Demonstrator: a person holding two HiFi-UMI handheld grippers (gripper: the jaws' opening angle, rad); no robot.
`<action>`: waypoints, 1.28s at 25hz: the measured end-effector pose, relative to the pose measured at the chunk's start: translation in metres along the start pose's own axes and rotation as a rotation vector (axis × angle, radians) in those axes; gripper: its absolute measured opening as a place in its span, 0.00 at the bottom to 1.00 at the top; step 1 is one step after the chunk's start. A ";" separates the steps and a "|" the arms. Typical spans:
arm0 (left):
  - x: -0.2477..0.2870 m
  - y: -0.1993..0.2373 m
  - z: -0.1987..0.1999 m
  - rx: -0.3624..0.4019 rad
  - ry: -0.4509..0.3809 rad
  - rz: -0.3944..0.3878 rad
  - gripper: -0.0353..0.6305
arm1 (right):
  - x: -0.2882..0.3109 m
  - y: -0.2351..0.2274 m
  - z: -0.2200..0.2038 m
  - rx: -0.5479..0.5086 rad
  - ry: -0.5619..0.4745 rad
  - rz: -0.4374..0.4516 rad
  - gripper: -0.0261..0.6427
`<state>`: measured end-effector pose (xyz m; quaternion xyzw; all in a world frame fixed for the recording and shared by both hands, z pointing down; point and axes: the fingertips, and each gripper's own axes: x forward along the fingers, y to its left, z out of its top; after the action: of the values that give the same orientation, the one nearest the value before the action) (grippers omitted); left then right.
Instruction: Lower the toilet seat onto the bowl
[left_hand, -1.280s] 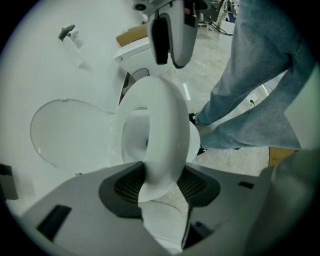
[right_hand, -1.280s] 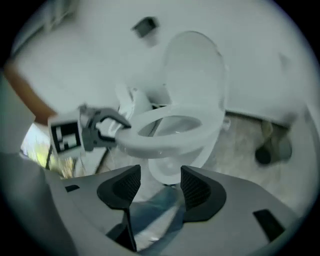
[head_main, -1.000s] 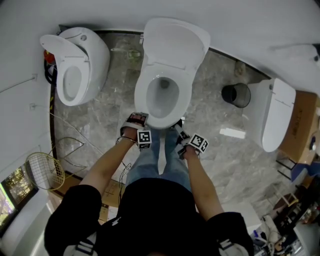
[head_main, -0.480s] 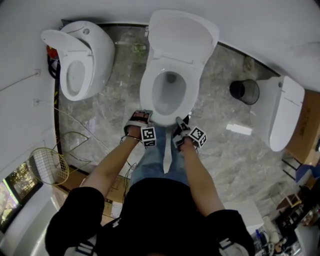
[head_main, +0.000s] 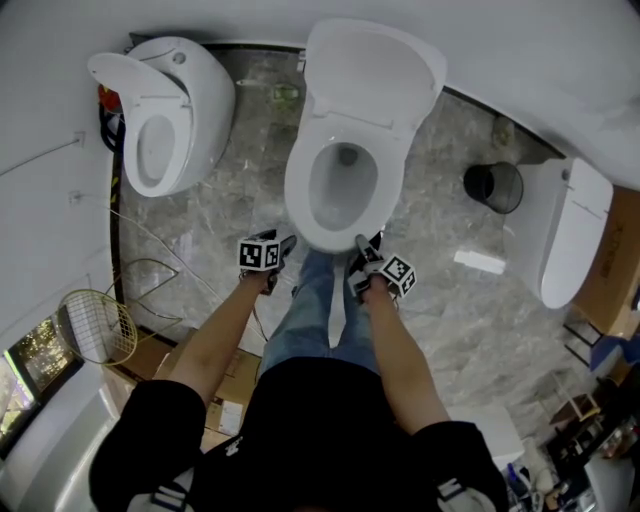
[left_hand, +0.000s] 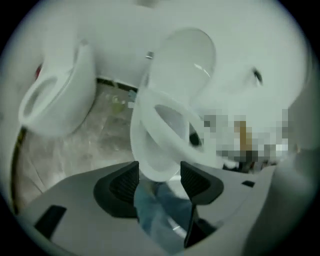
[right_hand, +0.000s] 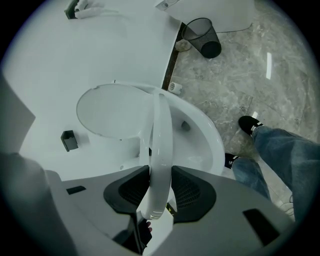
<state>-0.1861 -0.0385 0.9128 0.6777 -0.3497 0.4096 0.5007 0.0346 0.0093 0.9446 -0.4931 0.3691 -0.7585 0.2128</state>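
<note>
The white toilet stands in the middle with its lid (head_main: 375, 70) up against the wall. My right gripper (head_main: 367, 246) is at the front of the bowl (right_hand: 205, 140), shut on the front edge of the seat ring (right_hand: 162, 135). The ring runs edge-on between its pads (right_hand: 161, 175), between lid (right_hand: 112, 110) and bowl, after the jaws closed on it. My left gripper (head_main: 285, 243) hangs left of the seat's front (head_main: 300, 195), off it. Its jaws have just been opening and stand apart (left_hand: 159, 172), with only the seat (left_hand: 150, 130) and jeans seen beyond.
A second toilet (head_main: 165, 110) stands at the left and a third (head_main: 565, 235) at the right. A black bin (head_main: 495, 185) sits between the middle and right toilets. The person's legs in jeans (head_main: 320, 300) are right before the bowl. A wire basket (head_main: 95, 330) lies at lower left.
My left gripper has drawn away to the left from the seat's front and rolled over, its marker cube now facing up. My right gripper stays at the front rim.
</note>
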 end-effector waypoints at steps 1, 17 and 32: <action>-0.001 0.007 0.005 -0.190 -0.070 -0.050 0.44 | 0.000 0.000 0.000 -0.004 0.004 0.002 0.27; 0.052 -0.008 0.013 -0.690 -0.141 -0.307 0.27 | 0.007 -0.026 -0.004 -0.026 0.039 -0.095 0.28; 0.090 0.017 -0.019 -0.709 -0.103 -0.075 0.28 | 0.022 -0.079 -0.006 -0.099 0.127 -0.383 0.30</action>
<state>-0.1676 -0.0299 1.0039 0.4941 -0.4698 0.2094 0.7010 0.0226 0.0467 1.0173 -0.5151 0.3183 -0.7956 0.0164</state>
